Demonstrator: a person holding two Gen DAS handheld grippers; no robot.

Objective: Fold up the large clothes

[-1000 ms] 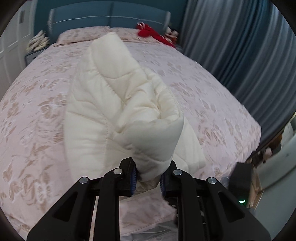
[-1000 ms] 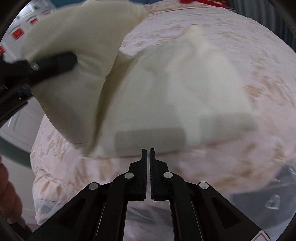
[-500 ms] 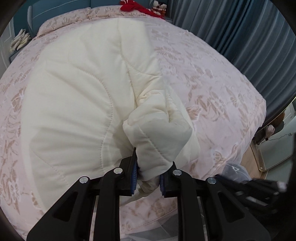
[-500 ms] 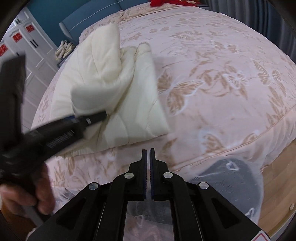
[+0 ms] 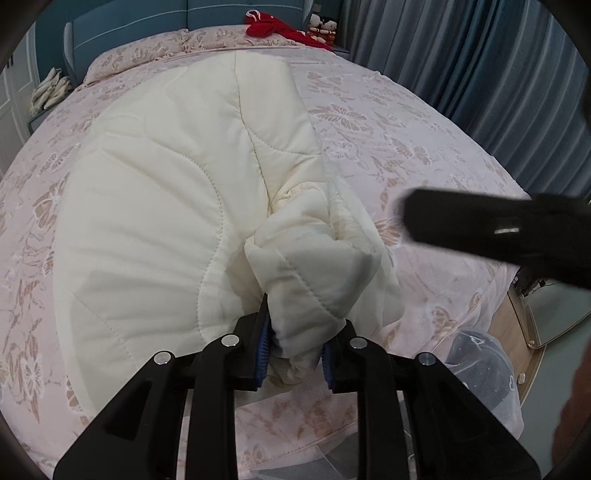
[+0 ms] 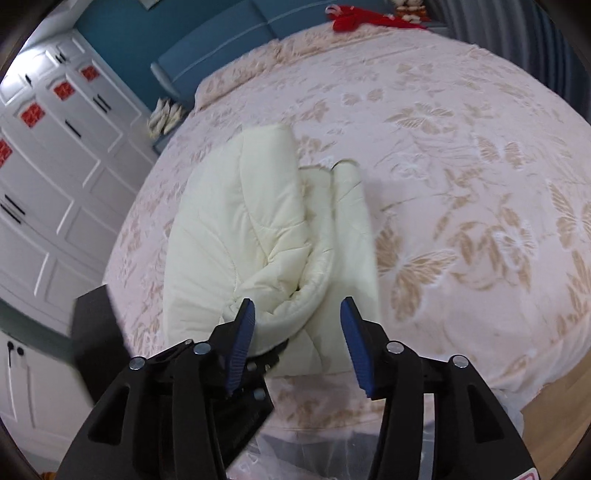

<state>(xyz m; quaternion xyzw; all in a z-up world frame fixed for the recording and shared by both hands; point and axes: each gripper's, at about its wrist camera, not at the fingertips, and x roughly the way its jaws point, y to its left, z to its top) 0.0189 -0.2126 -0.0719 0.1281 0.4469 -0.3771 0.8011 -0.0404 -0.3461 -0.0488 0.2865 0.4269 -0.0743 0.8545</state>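
Note:
A cream quilted garment (image 5: 166, 221) lies folded on the pink flowered bed (image 5: 388, 129). My left gripper (image 5: 295, 350) sits at the garment's near edge. A thick bunched fold lies between its blue pads, which still press on it while the jaws are opening slightly. In the right wrist view the same garment (image 6: 240, 240) lies left of centre on the bed (image 6: 461, 166). My right gripper (image 6: 297, 321) hovers above the garment's near end, its jaws opening wide with nothing gripped. It shows as a blurred black bar (image 5: 498, 229) in the left wrist view.
A red cloth (image 5: 273, 27) and small dolls lie at the blue headboard (image 5: 166, 22). Grey-blue curtains (image 5: 461, 74) hang on the right. White wardrobe doors (image 6: 55, 166) stand on the left. A dark cap in clear plastic (image 5: 480, 362) lies by the bed's near corner.
The left gripper came down and laid the lifted fold onto the garment on the bed. The right gripper rose toward the garment's near end and went from shut to wide open.

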